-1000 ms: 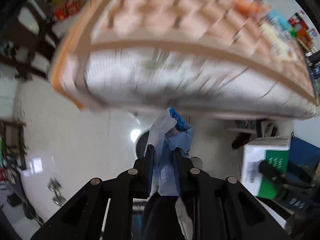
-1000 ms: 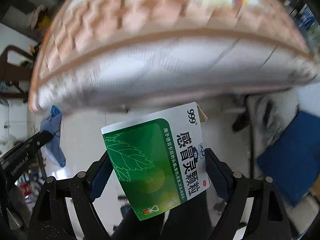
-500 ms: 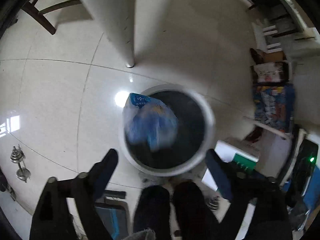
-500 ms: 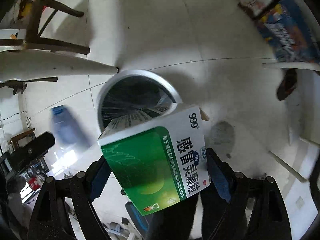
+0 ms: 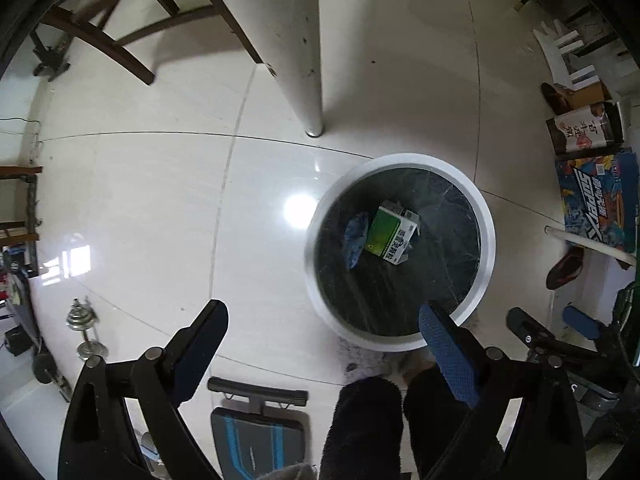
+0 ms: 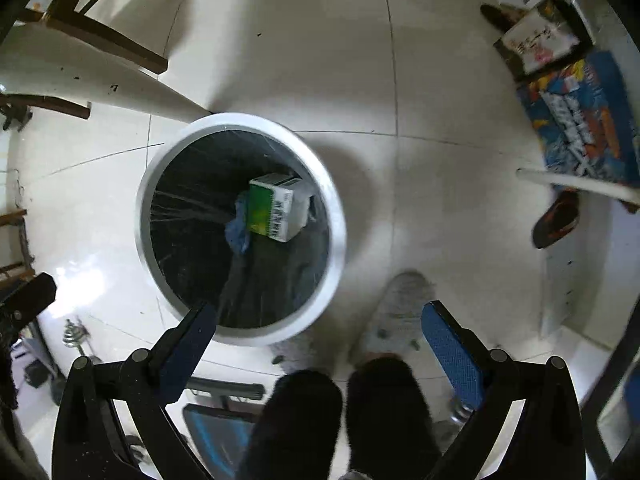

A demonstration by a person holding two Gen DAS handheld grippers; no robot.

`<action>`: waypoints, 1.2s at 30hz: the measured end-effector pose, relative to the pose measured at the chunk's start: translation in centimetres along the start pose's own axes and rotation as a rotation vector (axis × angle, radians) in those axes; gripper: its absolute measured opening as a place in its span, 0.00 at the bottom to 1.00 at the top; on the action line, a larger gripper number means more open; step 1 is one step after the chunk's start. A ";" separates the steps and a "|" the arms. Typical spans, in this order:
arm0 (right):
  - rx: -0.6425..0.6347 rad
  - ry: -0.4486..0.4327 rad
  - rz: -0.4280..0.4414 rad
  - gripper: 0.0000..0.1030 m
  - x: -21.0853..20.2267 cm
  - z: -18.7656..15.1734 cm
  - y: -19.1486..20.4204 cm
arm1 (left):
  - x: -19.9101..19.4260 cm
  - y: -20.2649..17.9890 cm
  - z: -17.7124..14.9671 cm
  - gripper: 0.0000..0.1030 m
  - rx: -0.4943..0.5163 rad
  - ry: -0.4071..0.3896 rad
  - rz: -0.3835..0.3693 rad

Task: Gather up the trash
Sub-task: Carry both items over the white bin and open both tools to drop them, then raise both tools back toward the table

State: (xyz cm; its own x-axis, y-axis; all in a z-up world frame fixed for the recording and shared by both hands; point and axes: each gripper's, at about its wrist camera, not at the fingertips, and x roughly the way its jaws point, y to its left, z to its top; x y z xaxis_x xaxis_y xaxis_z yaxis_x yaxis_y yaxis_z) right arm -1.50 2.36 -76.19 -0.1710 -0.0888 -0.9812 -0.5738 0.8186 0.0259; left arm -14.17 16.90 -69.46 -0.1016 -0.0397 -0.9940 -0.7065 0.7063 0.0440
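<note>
Table leg [image 5: 304,60] beside bin [image 5: 486,236], dumbbell [image 5: 82,330] nearby

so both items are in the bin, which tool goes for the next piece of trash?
Neither clearly. Left tool and right tool are both open and empty above the bin, where green box and blue wrapper lie. No further trash is visible.

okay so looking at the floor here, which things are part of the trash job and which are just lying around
Part of the job: bin, green box and blue wrapper inside it, left gripper, right gripper, both open.

Lying around: dumbbell, shoe, chair.
</note>
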 end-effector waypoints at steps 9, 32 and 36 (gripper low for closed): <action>-0.012 -0.037 -0.026 1.00 -8.0 -1.9 0.0 | -7.4 0.2 -1.8 0.95 0.023 -0.053 0.026; -0.030 -0.165 0.110 1.00 -38.2 -11.7 2.2 | -32.6 1.8 -8.4 0.95 0.060 -0.216 -0.018; 0.002 -0.198 0.162 1.00 -42.3 -11.3 1.7 | -36.2 1.1 -7.4 0.95 0.060 -0.271 -0.014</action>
State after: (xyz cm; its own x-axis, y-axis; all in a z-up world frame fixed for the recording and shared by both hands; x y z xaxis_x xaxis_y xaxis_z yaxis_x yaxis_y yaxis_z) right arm -4.28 1.09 -32.45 -0.1008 0.1563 -0.9826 -0.5503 0.8140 0.1859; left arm -16.42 13.90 -32.74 0.1046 0.1348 -0.9853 -0.6630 0.7479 0.0319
